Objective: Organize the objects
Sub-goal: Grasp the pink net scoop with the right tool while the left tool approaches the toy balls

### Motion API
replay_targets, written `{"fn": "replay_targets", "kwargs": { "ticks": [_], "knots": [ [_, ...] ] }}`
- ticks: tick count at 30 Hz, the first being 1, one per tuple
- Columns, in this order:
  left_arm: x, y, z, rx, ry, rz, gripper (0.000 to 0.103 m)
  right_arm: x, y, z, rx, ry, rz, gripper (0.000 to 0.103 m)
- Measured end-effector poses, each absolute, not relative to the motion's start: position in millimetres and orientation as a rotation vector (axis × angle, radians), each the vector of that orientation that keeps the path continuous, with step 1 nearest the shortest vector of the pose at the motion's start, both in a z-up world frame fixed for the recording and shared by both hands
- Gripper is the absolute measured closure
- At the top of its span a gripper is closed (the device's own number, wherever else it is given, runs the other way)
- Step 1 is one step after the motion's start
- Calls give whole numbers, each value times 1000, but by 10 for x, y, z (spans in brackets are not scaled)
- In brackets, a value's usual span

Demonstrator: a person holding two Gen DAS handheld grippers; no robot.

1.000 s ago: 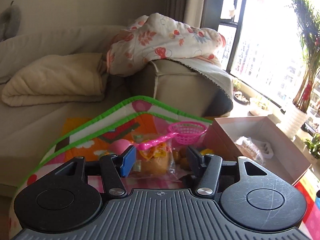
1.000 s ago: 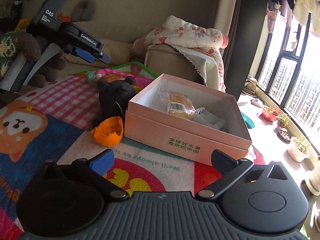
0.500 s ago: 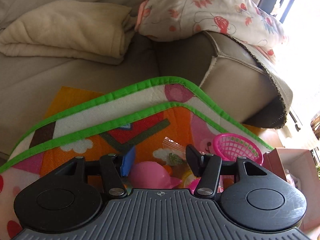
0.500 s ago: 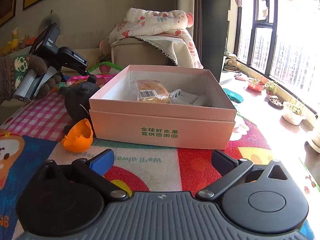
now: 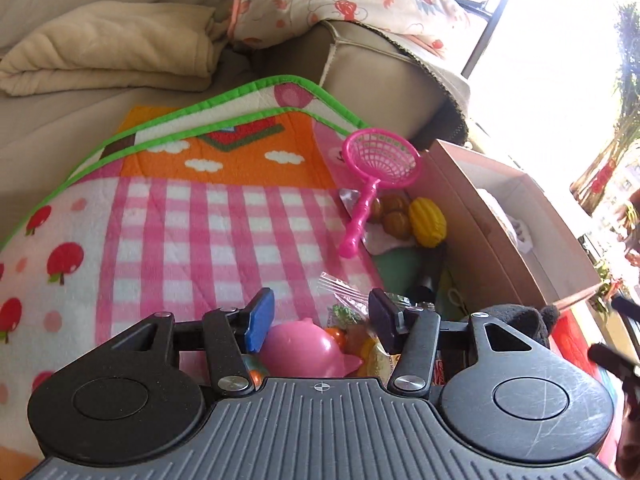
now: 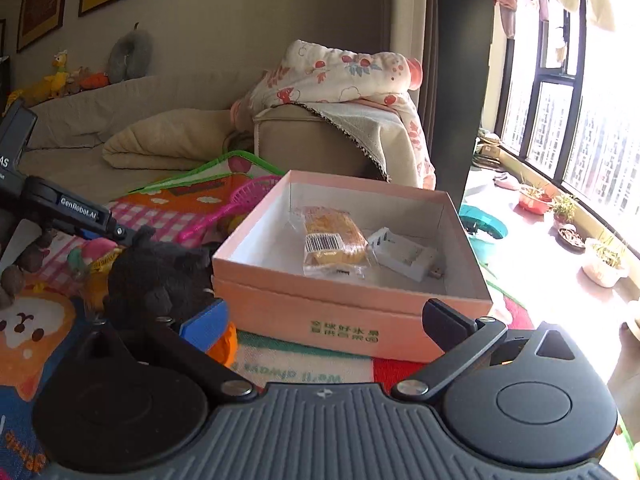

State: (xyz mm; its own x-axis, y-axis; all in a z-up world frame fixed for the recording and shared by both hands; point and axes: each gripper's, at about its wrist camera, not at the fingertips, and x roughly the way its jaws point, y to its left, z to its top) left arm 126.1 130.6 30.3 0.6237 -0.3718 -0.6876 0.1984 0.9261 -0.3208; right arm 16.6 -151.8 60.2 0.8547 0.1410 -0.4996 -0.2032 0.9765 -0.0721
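My left gripper [image 5: 320, 314] hangs over the pink checked play mat [image 5: 192, 240], tilted down, its jaws closing. A pink plastic toy [image 5: 304, 348] and a clear snack bag [image 5: 344, 308] lie between its fingers; the pads do not press on them. A pink toy strainer [image 5: 380, 160] lies ahead beside a yellow toy fruit [image 5: 428, 222] and brown toy nuts [image 5: 394, 216]. My right gripper [image 6: 324, 324] stands wide open and empty in front of the open pink box [image 6: 352, 320]. The box holds a wrapped cake [image 6: 332, 240] and a white charger [image 6: 404, 256].
A black plush toy [image 6: 160, 276] sits against the box's left side, with an orange half shell [image 6: 228, 344] by it. A beige sofa [image 6: 312, 140] with blankets borders the mat behind. Potted plants [image 6: 604, 256] line the window sill at right.
The left gripper has swung down over the mat, and the pink toy now sits between its narrowing fingers. The right gripper has risen a little and looks into the box from higher.
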Motion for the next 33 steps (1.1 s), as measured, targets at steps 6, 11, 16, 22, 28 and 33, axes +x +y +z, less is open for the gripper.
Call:
{"fn": "replay_targets", "kwargs": {
  "ticks": [6,11,16,22,28,33],
  "knots": [
    [721,1449,422,-235,670,-277,47,1365,-1049,1397,-62,665,352,0],
    [402,1716,591,-312,532,-184,47,2442,-376,1111,-194,845,295,0],
    [188,1993,538,-338,520,-135,47,3031,56,541,-331,958,186,0],
    [60,2350,400,-430,515,-62,47,3138,257,231,-467,1012,171,21],
    [30,2438,337,-485,507,-51,47,2754,320,423,-535,908,183,22],
    [-82,2393,397,-480,497,-67,47,2105,182,1159,-421,781,316,22]
  ]
}}
